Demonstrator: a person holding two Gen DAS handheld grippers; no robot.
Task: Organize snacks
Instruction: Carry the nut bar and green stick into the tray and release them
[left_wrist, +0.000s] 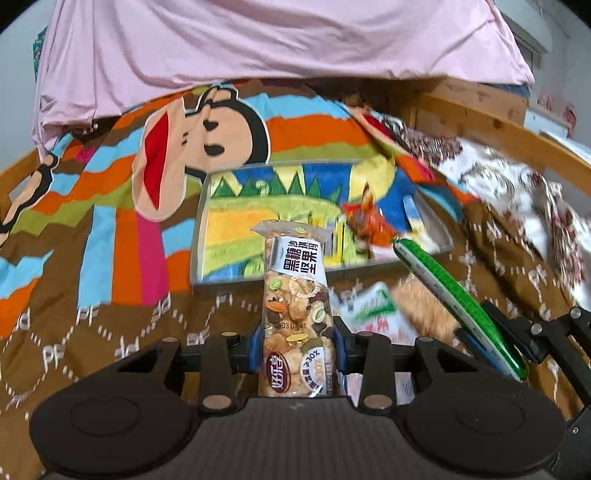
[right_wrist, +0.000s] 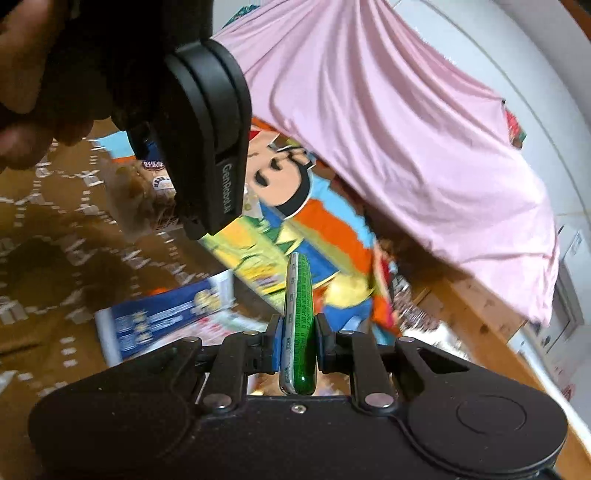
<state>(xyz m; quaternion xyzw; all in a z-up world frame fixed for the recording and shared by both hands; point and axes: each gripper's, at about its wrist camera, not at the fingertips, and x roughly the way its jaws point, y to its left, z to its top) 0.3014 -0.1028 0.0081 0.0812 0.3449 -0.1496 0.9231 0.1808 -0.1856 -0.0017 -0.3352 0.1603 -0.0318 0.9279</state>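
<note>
My left gripper (left_wrist: 295, 345) is shut on a clear nut-bar packet (left_wrist: 294, 302) with a white label, held upright above the bed. Beyond it lies a clear tray (left_wrist: 201, 221) on the colourful cartoon blanket, with an orange snack packet (left_wrist: 369, 221) in it. My right gripper (right_wrist: 297, 339) is shut on a green sausage stick (right_wrist: 300, 317); it also shows in the left wrist view (left_wrist: 454, 299) at the right. The left gripper body (right_wrist: 207, 129) fills the upper left of the right wrist view, with the nut bar (right_wrist: 155, 181) under it.
A blue snack packet (right_wrist: 162, 321) lies on the brown blanket (left_wrist: 110, 332). A green-and-white packet (left_wrist: 373, 310) and a biscuit packet (left_wrist: 424, 314) lie near the tray. A pink sheet (left_wrist: 258, 40) hangs behind. A wooden bed frame (left_wrist: 498, 129) runs at the right.
</note>
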